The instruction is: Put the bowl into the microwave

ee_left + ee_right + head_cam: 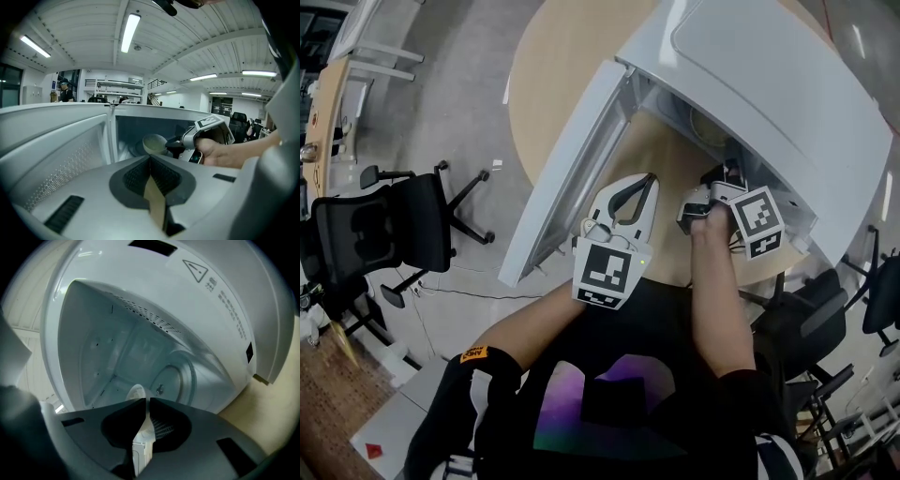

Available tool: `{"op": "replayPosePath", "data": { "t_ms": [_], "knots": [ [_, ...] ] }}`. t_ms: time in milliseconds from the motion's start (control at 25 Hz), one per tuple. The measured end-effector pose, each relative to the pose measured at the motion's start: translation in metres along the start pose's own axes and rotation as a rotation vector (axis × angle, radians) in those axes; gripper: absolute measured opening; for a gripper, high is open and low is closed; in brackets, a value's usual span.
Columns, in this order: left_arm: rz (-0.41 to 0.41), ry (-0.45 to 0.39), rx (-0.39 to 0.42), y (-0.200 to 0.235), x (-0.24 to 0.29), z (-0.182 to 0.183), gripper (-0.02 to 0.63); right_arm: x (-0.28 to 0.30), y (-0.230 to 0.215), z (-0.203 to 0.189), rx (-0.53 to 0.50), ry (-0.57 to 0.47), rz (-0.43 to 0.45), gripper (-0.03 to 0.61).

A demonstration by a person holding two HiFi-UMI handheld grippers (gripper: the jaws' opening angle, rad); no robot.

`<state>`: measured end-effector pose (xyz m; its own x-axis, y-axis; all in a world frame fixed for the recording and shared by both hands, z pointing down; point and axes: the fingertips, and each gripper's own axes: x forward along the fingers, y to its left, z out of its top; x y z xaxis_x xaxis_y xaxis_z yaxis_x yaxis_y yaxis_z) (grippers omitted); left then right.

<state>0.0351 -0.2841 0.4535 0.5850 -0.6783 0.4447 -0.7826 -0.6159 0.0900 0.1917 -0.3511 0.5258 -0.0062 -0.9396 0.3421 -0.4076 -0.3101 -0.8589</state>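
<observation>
The right gripper (145,401) has its jaws clamped on the rim of the pale bowl (136,392). The bowl is inside the microwave (108,357) cavity, with the glass turntable (176,376) beyond it. The left gripper (150,160) has its jaws together on nothing and faces the cavity from outside. A warning triangle (196,269) sits on the white casing beside print too small to read. Only the left gripper view shows the bowl whole. Only the head view shows the door (567,169) open to the left and the round bench (553,66).
</observation>
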Motion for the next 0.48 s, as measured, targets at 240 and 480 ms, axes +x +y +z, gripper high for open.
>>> {"op": "replayPosePath", "data": {
  "t_ms": [240,480],
  "knots": [
    [-0.006,0.009,-0.01,0.003,0.005,0.001,0.048,0.014,-0.004,0.005,0.013,-0.029,-0.018,0.04],
    [-0.006,0.023,-0.02,0.005,0.009,-0.002,0.048,0.024,-0.012,0.01,0.032,-0.051,-0.045,0.04]
  ]
}}
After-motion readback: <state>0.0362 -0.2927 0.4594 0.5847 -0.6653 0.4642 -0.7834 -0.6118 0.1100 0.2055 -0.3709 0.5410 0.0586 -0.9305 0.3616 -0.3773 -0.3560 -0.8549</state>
